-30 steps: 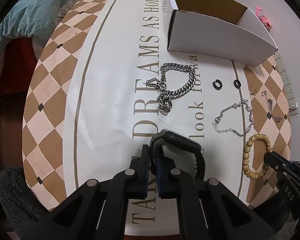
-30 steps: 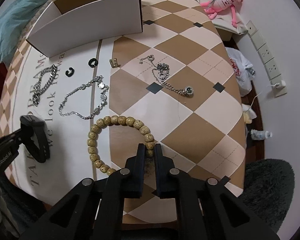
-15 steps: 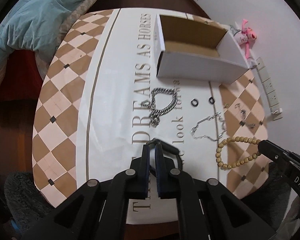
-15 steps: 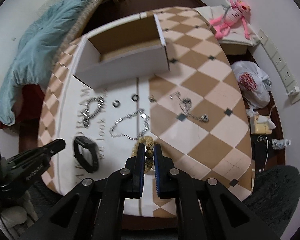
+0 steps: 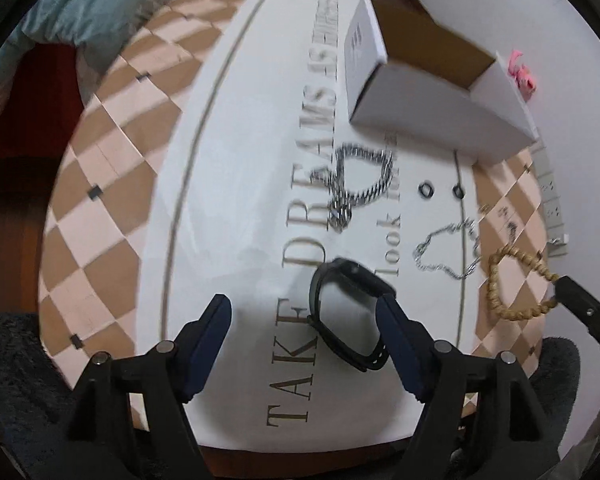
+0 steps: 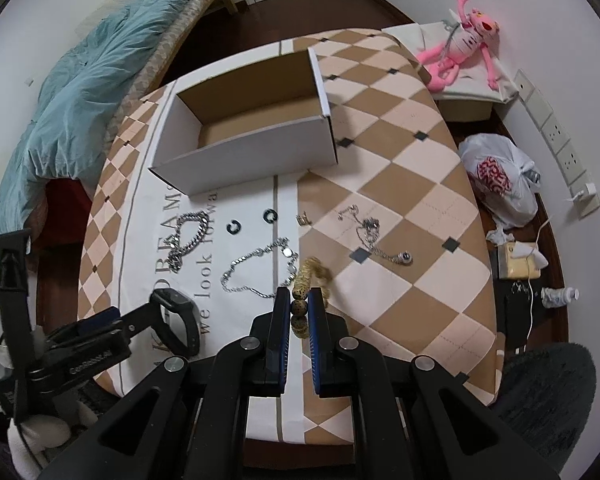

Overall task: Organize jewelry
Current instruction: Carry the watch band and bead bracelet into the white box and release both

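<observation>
My right gripper (image 6: 299, 307) is shut on a wooden bead bracelet (image 6: 305, 288) and holds it above the table; the bracelet also shows in the left wrist view (image 5: 516, 282). My left gripper (image 5: 302, 320) is open over a black watch band (image 5: 350, 314) that lies on the cloth beside its right finger; the band also shows in the right wrist view (image 6: 178, 320). An open cardboard box (image 6: 244, 136) stands at the far side. A heavy silver chain (image 6: 186, 240), a thin silver chain (image 6: 260, 272), two small black rings (image 6: 233, 227) and another silver chain (image 6: 376, 240) lie on the cloth.
The round table carries a checkered cloth with printed words (image 5: 300, 320). A blue blanket on a bed (image 6: 80, 92) lies to the left. A pink plush toy (image 6: 460, 52), a plastic bag (image 6: 500, 180) and wall sockets (image 6: 556, 140) are on the right.
My left gripper has opened and let go of the black watch band, which now lies on the cloth. My right gripper has lifted the bead bracelet higher off the table.
</observation>
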`<state>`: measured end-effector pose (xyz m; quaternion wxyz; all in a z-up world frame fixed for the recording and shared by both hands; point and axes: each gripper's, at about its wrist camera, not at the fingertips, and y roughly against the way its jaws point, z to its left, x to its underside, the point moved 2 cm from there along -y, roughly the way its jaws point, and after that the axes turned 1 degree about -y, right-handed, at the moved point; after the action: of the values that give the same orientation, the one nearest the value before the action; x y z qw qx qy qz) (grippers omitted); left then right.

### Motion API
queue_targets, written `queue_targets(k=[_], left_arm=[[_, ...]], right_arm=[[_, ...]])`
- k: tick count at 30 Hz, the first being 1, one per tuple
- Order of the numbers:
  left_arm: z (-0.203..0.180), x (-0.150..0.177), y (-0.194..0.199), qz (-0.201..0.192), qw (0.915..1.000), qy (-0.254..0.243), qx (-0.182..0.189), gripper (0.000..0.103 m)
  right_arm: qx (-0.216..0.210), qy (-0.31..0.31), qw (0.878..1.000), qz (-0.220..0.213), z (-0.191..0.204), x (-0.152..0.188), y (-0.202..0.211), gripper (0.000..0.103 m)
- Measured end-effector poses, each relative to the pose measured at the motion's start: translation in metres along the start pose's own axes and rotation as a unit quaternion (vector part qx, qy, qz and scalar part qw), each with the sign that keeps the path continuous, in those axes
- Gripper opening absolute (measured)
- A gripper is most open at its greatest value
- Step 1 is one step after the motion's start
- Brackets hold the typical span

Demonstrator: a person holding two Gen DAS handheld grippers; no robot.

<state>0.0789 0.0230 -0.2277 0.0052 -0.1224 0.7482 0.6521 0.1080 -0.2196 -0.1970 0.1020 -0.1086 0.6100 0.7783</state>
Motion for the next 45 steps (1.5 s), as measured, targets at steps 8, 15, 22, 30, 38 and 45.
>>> queue_targets(k=[8,15,22,30,38,45], left_arm=[[-0.023,-0.001,-0.017,-0.027,0.9979,-0.053,-0.026,0.005],[-0.026,-0.004,0.001,-0.052,0.9970,-0.057,-0.005,0.002],[-0.034,-0.027,0.059,-0.093,0.9933,-0.061,0.031,0.002],[-0.056,-0.105,0.093,-0.120,0.9879,-0.073,0.064,0.002],[-0.059,-0.169,0.057,-0.081,0.9918,-0.076,0.064,0.003],[-0.062,-0.200,0.030,-0.032,0.9966,-0.053,0.054,0.008]], right_arm=[[0.019,-0.007,1.000,0.001,-0.008,0.007,-0.009,0.009],[0.007,-0.008,1.000,-0.008,-0.005,0.000,0.000,0.009],[-0.052,-0.004,0.998,-0.031,0.012,-0.031,0.035,0.009],[-0.089,0.033,0.993,-0.074,0.042,-0.107,0.066,0.009],[-0.084,0.036,0.995,-0.037,0.049,-0.174,0.017,0.009],[-0.073,0.050,0.996,0.017,0.052,-0.209,-0.032,0.009]])
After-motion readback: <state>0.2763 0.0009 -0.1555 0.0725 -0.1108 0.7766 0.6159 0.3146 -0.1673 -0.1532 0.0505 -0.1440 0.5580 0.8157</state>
